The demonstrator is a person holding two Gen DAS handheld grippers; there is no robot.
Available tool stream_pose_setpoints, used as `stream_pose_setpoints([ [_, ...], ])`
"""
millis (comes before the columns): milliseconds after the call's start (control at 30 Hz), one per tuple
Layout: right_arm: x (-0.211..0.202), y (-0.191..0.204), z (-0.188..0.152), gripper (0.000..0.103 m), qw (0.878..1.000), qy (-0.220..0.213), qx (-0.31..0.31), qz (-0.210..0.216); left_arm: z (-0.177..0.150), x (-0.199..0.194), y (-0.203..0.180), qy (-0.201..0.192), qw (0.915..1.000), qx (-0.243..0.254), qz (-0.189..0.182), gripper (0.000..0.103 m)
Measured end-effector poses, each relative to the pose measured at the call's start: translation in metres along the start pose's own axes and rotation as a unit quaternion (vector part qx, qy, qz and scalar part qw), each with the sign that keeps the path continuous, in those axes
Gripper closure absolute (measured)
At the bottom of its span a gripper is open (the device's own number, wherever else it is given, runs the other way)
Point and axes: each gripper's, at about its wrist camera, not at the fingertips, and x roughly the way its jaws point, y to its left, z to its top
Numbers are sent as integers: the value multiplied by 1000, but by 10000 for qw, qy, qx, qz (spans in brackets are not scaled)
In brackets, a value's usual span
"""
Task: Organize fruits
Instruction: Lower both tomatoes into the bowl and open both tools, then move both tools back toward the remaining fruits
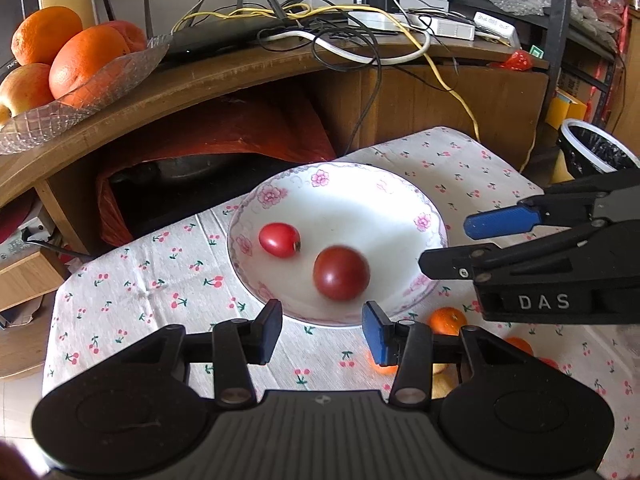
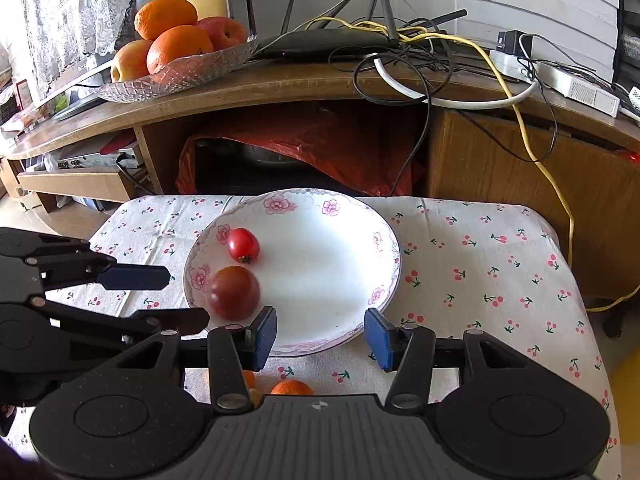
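A white flowered plate (image 1: 384,200) (image 2: 340,248) sits on the cherry-print cloth. In it lie a small bright red tomato (image 1: 279,239) (image 2: 243,245) and a larger dark red tomato (image 1: 341,278) (image 2: 234,292). My left gripper (image 1: 322,330) (image 2: 182,294) is open and empty at the plate's near edge, just short of the dark tomato. My right gripper (image 2: 320,338) (image 1: 448,246) is open and empty over the plate's near rim. Small oranges (image 1: 447,320) (image 2: 291,388) lie on the cloth near the grippers, partly hidden.
A glass bowl (image 1: 120,76) (image 2: 192,74) of oranges and apples stands on the wooden shelf behind, beside a router (image 2: 324,42) and tangled cables (image 1: 360,40). A red bag (image 2: 320,140) fills the space under the shelf. A bin (image 1: 592,152) stands right of the table.
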Motion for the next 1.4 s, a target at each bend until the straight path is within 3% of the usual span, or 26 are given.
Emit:
stream_pose_setpoints([
  [933, -19, -9, -19, 57, 9997, 214, 33, 118, -15, -7, -24, 285, 9977, 286, -549, 51],
  [1400, -47, -28, -52, 57, 9979, 517, 326, 227, -34, -6, -46, 570, 9923, 657, -885, 50],
])
